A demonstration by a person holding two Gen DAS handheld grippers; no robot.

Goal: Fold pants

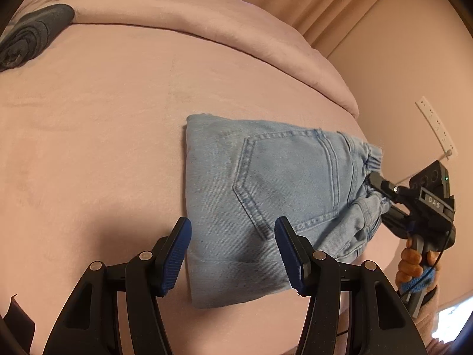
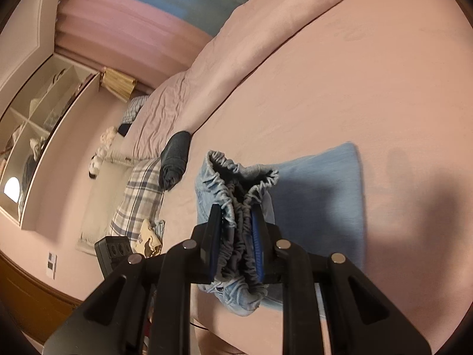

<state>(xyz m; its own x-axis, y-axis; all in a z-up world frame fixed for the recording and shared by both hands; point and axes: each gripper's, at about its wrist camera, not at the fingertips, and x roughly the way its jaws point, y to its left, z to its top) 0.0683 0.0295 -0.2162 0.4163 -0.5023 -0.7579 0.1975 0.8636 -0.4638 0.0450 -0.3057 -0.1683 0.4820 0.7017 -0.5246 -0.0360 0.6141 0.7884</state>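
Light blue denim pants (image 1: pixel 266 195) lie folded into a compact rectangle on the pink bed sheet (image 1: pixel 103 148), back pocket up. My left gripper (image 1: pixel 233 254) is open and empty, its blue pads just above the near edge of the fold. My right gripper (image 1: pixel 381 204) is shut on the bunched elastic waistband (image 2: pixel 236 236) at the right end of the pants and lifts it slightly off the bed. The right wrist view shows the folded body (image 2: pixel 319 195) lying flat beyond the waistband.
A rolled dark grey garment (image 1: pixel 29 38) lies at the far left by the folded-back pink duvet (image 1: pixel 207 11). A plaid pillow (image 2: pixel 139 198) and a shelf unit (image 2: pixel 38 118) stand past the bed's end. A white power strip (image 1: pixel 437 127) lies on the floor at the right.
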